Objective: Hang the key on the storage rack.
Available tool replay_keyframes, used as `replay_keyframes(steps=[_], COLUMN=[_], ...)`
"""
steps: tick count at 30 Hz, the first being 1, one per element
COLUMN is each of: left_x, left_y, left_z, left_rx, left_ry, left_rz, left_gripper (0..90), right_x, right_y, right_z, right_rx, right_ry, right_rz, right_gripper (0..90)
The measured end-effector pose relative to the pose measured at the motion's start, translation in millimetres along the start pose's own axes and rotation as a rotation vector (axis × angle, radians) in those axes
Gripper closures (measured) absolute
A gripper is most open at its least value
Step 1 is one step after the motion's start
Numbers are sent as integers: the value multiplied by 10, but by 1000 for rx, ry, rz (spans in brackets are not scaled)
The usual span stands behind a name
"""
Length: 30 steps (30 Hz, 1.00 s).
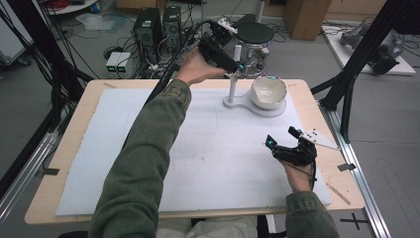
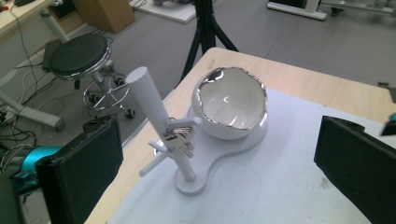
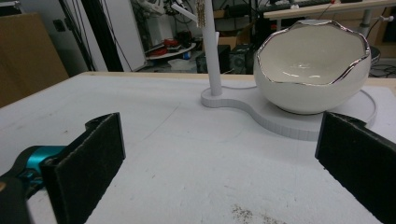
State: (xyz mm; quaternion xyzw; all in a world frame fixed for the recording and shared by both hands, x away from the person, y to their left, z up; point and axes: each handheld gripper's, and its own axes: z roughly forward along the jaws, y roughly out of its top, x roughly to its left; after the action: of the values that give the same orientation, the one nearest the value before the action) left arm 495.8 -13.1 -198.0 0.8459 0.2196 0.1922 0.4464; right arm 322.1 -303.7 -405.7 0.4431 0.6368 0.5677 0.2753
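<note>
A white peg stand [image 2: 150, 101] rises from a flat white base [image 2: 243, 144] at the far right of the table. A bunch of keys [image 2: 180, 140] hangs on one of its pegs. Beside the pole, on the same base, sits a white egg-shaped bowl [image 1: 269, 92] with a jagged silver rim. My left gripper [image 1: 233, 67] hovers just left of the pole top; its jaws stand wide with nothing between them. My right gripper [image 1: 282, 137] rests low on the mat nearer the front right, open and empty, facing the bowl [image 3: 313, 70].
A white foam mat [image 1: 148, 148] covers most of the wooden table [image 1: 74, 119]. A black stool [image 1: 252, 33] and computer towers [image 1: 148, 27] stand beyond the far edge. Black frame posts [image 1: 356, 74] rise at the right side.
</note>
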Motion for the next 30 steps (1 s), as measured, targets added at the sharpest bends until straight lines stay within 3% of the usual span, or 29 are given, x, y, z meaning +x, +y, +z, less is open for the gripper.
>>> replay_keyframes(steps=[4, 7, 12, 24, 30], left_x=[-93, -94, -90, 84, 117], left_y=[-26, -113, -352, -972, -1214], left_z=[-114, -203, -275, -502, -638], left_rx=[-26, -64, -52, -71, -71], left_ry=[-6, -32, -9, 34, 61], left_rz=[26, -14, -13, -117, -146], left_gripper=[16, 16, 16, 17, 17], right_x=[11, 13, 18, 29, 32], right_y=[3, 3, 4, 3, 2], right_z=[0, 6, 7, 2, -3], right_rx=[4, 4, 5, 13, 13], right_ry=[-1, 1, -2, -7, -11], right_rz=[4, -4, -6, -6, -12], right_gripper=[5, 5, 5, 5, 5])
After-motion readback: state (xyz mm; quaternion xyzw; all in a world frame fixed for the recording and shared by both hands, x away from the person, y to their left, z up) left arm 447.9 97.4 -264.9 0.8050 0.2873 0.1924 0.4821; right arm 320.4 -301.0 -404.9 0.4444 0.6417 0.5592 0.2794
